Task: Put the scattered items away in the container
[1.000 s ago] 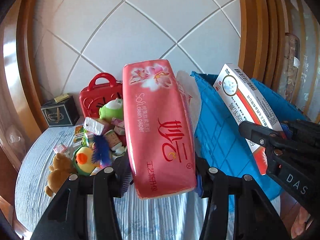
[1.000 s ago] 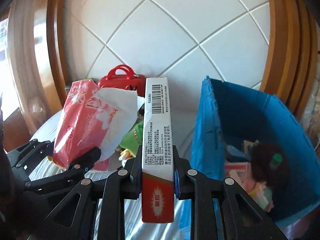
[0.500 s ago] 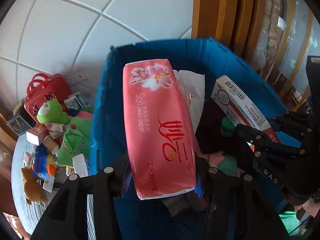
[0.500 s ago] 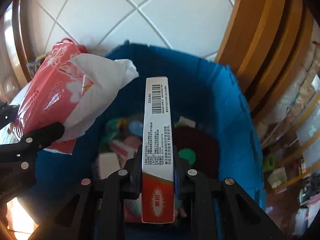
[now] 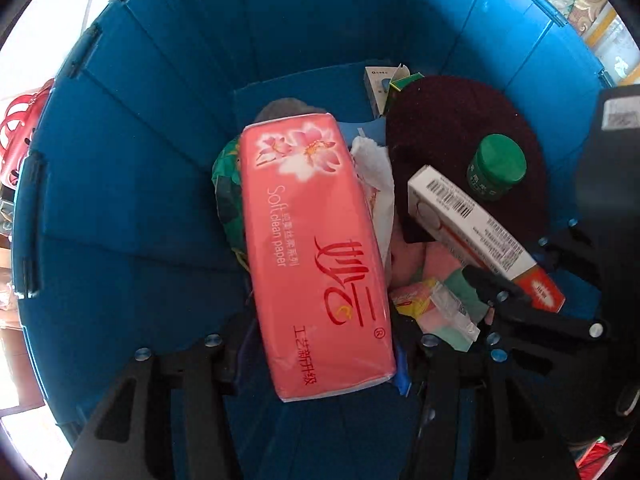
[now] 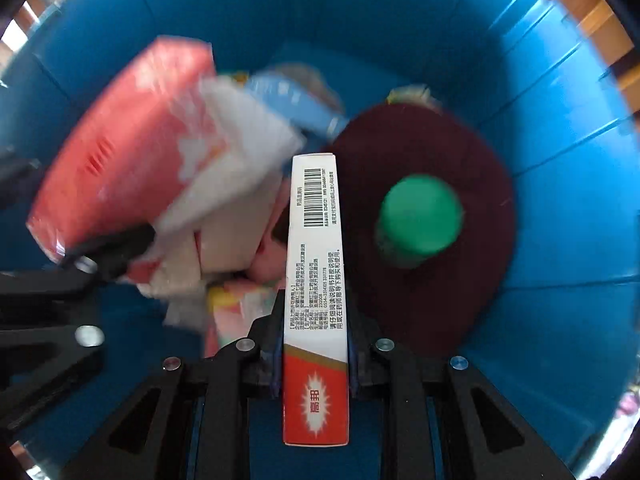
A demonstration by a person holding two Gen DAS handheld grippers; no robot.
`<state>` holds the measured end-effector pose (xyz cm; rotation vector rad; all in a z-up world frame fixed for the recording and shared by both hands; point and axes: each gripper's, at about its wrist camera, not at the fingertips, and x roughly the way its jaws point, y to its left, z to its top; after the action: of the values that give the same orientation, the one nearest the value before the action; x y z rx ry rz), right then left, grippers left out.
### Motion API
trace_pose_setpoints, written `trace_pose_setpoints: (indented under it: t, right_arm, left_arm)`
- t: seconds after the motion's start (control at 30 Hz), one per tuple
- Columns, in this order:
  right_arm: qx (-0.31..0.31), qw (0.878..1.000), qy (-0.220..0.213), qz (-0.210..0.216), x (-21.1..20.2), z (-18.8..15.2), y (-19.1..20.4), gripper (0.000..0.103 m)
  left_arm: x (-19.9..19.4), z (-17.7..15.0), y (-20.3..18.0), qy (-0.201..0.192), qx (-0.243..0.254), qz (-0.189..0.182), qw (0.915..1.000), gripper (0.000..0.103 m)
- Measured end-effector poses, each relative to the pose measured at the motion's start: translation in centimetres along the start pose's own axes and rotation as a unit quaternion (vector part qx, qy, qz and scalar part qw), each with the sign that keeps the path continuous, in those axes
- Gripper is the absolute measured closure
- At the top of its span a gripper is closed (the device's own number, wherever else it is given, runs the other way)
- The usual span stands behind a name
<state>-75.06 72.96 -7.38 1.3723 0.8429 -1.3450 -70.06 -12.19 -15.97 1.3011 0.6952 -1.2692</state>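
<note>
Both grippers point down into the blue container (image 5: 140, 160), whose wall (image 6: 560, 160) fills each view. My left gripper (image 5: 324, 352) holds a pink tissue pack (image 5: 316, 248) upright between its pads; its jaws are opening, and the pack still sits between them. A white tissue hangs from the pack's right side. My right gripper (image 6: 314, 340) is shut on a long white and red medicine box (image 6: 316, 260). The left wrist view shows that box (image 5: 472, 224) at the right. The right wrist view shows the tissue pack (image 6: 120, 152) blurred at the left.
On the container's floor lie a dark maroon round cloth (image 5: 452, 120), a green-capped jar (image 5: 496, 164), small cartons (image 5: 380, 84), a green patterned cloth (image 5: 226, 192) and pink and yellow packets (image 5: 424, 300). A red basket (image 5: 16, 120) shows outside the left rim.
Both grippers swung from above the table over the blue container and tipped downward into it, carrying the tissue pack and the box. The container's contents now fill both views.
</note>
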Motion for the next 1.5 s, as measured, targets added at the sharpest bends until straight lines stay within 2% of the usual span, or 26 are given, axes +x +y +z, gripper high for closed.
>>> trace_pose_setpoints:
  t: [0.27, 0.4, 0.47, 0.6, 0.67, 0.8, 0.9, 1.07, 1.23, 1.3, 1.4, 1.5]
  right_arm:
    - [0.014, 0.999, 0.036, 0.009, 1.2, -0.7, -0.4, 0.079]
    - [0.018, 0.999, 0.038, 0.001, 1.0, -1.6, -0.7, 0.058]
    - [0.02, 0.999, 0.032, -0.002, 0.7, -2.1, -0.8, 0.051]
    - [0.011, 0.999, 0.024, -0.02, -0.2, -3.4, -0.7, 0.024]
    - [0.001, 0.999, 0.012, -0.032, -1.1, -4.0, -0.3, 0.022]
    - [-0.003, 0.999, -0.011, -0.03, -3.5, -5.6, 0.3, 0.007]
    - [-0.011, 0.999, -0.029, -0.038, -5.1, -6.3, 1.8, 0.001]
    - [0.003, 0.997, -0.062, -0.038, -7.8, -8.3, 2.6, 0.001]
    - [0.03, 0.99, -0.129, -0.039, -11.6, -10.6, 3.1, 0.001]
    - [0.042, 0.984, -0.167, -0.05, -13.0, -12.0, 4.7, 0.001]
    - [0.063, 0.967, -0.236, -0.073, -15.7, -14.7, 7.5, 0.001]
    - [0.088, 0.951, -0.29, -0.067, -17.5, -17.4, 10.0, 0.0]
  left_arm:
    - [0.4, -0.6, -1.2, 0.001, 0.012, -0.004, 0.9999, 0.035]
    - [-0.2, -0.9, -1.5, -0.009, 0.016, 0.0, 0.9998, 0.035]
    - [-0.8, -1.2, -1.3, -0.019, 0.015, 0.0, 0.9997, 0.034]
    - [-2.6, -2.1, -1.0, -0.045, 0.021, 0.008, 0.9987, 0.032]
    - [-3.6, -2.7, -0.8, -0.057, 0.02, 0.005, 0.9982, 0.032]
    - [-5.7, -4.2, -0.2, -0.083, 0.014, -0.003, 0.9964, 0.032]
    - [-7.2, -5.3, 0.2, -0.113, 0.009, -0.011, 0.9935, 0.03]
    - [-11.1, -9.5, 1.3, -0.187, 0.012, -0.011, 0.9822, 0.025]
    - [-13.8, -14.4, 2.4, -0.264, 0.017, 0.012, 0.9642, 0.019]
    - [-14.9, -16.8, 3.1, -0.293, 0.017, 0.017, 0.9558, 0.019]
    - [-16.3, -20.5, 4.4, -0.334, 0.01, 0.022, 0.9423, 0.019]
    - [-17.1, -23.6, 5.7, -0.365, 0.004, 0.013, 0.9311, 0.019]
